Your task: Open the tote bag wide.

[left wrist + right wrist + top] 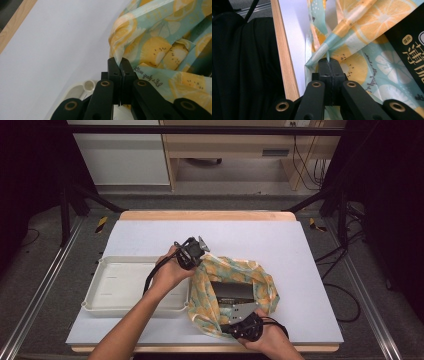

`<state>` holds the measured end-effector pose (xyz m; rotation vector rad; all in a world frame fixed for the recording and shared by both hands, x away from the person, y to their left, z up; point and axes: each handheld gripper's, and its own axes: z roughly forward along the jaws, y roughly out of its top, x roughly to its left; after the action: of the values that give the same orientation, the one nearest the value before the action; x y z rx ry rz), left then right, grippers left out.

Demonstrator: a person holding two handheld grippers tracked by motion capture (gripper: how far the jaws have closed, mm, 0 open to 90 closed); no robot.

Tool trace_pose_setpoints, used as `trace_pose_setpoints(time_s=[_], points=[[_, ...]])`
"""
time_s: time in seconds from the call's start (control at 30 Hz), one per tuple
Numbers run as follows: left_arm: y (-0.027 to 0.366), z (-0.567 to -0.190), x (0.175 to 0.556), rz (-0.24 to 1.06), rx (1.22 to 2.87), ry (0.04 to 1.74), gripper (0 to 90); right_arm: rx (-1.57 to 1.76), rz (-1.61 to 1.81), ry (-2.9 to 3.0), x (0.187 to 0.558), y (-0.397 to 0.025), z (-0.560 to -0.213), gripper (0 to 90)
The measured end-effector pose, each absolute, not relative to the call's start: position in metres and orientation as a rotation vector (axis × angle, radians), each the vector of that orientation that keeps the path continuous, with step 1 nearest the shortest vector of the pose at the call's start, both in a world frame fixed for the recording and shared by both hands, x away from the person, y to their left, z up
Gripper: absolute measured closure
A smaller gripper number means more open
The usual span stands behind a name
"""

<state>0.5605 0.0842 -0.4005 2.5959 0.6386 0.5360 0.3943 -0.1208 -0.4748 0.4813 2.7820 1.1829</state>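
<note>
A lemon-print cloth bag (210, 287) in teal and yellow lies on the white table mat, its mouth held wide. Inside it lies a black box (235, 292) with gold lettering, seen close as the black box (412, 47) in the right gripper view. My left gripper (197, 251) is shut on the bag's far rim, where the cloth (125, 40) rises from the closed jaws of the left gripper (120, 62). My right gripper (235, 320) is shut on the near rim, pinching a fold of cloth (332, 47) at the right gripper (329, 61).
A shallow white tray (112, 305) sits left of the bag, touching it, with its corner (82, 87) under my left jaws. The wooden table edge (284, 62) runs close beside my right gripper. White mat (250, 240) stretches behind and right of the bag.
</note>
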Motion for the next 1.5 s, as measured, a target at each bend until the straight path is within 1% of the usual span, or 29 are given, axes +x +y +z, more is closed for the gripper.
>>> trace_pose_setpoints(time_s=[0.2,0.27,0.3,0.33,0.4,0.43,0.47,0.57,0.63,0.73,0.77,0.83,0.97,1.07,1.13,1.2,1.3,1.5], points=[[0.086,-0.398,0.556,0.522,2.598,0.633,88.9,0.454,1.2,2.79,0.394,-0.119,-0.475,90.0],[0.087,-0.396,0.552,0.517,2.587,0.629,84.9,0.456,1.197,2.785,0.394,-0.12,-0.475,90.0],[0.088,-0.394,0.549,0.524,2.568,0.627,80.3,0.468,1.195,2.779,0.394,-0.121,-0.474,88.5],[0.088,-0.392,0.546,0.522,2.552,0.627,75.5,0.48,1.199,2.769,0.394,-0.123,-0.473,84.5],[0.091,-0.385,0.539,0.539,2.515,0.62,68.7,0.503,1.2,2.752,0.394,-0.126,-0.47,79.4],[0.092,-0.382,0.536,0.543,2.505,0.613,64.6,0.515,1.197,2.74,0.393,-0.128,-0.468,74.1],[0.093,-0.378,0.531,0.547,2.49,0.605,63.8,0.522,1.196,2.731,0.393,-0.129,-0.467,69.2],[0.095,-0.366,0.516,0.546,2.463,0.572,61.9,0.548,1.195,2.701,0.391,-0.134,-0.46,60.6],[0.094,-0.359,0.504,0.534,2.452,0.532,62.5,0.57,1.2,2.681,0.389,-0.138,-0.454,57.1],[0.087,-0.354,0.488,0.513,2.463,0.473,64.1,0.582,1.208,2.652,0.388,-0.144,-0.445,55.1],[0.085,-0.353,0.484,0.504,2.462,0.453,67.7,0.585,1.212,2.641,0.387,-0.148,-0.441,57.2],[0.078,-0.353,0.476,0.463,2.453,0.423,70.2,0.596,1.216,2.621,0.386,-0.155,-0.435,61.4],[0.061,-0.363,0.463,0.386,2.453,0.35,78.5,0.675,1.202,2.553,0.386,-0.174,-0.427,75.4],[0.048,-0.373,0.458,0.359,2.478,0.32,82.9,0.775,1.191,2.469,0.389,-0.191,-0.422,84.0],[0.042,-0.378,0.456,0.354,2.489,0.315,85.0,0.838,1.179,2.397,0.391,-0.202,-0.419,88.1],[0.037,-0.382,0.454,0.345,2.499,0.308,86.6,0.885,1.168,2.344,0.393,-0.209,-0.416,90.0],[0.032,-0.388,0.449,0.325,2.513,0.289,87.7,0.893,1.146,2.328,0.394,-0.209,-0.414,90.0],[0.022,-0.399,0.438,0.314,2.537,0.246,88.4,0.821,1.087,2.4,0.393,-0.19,-0.424,89.8]])
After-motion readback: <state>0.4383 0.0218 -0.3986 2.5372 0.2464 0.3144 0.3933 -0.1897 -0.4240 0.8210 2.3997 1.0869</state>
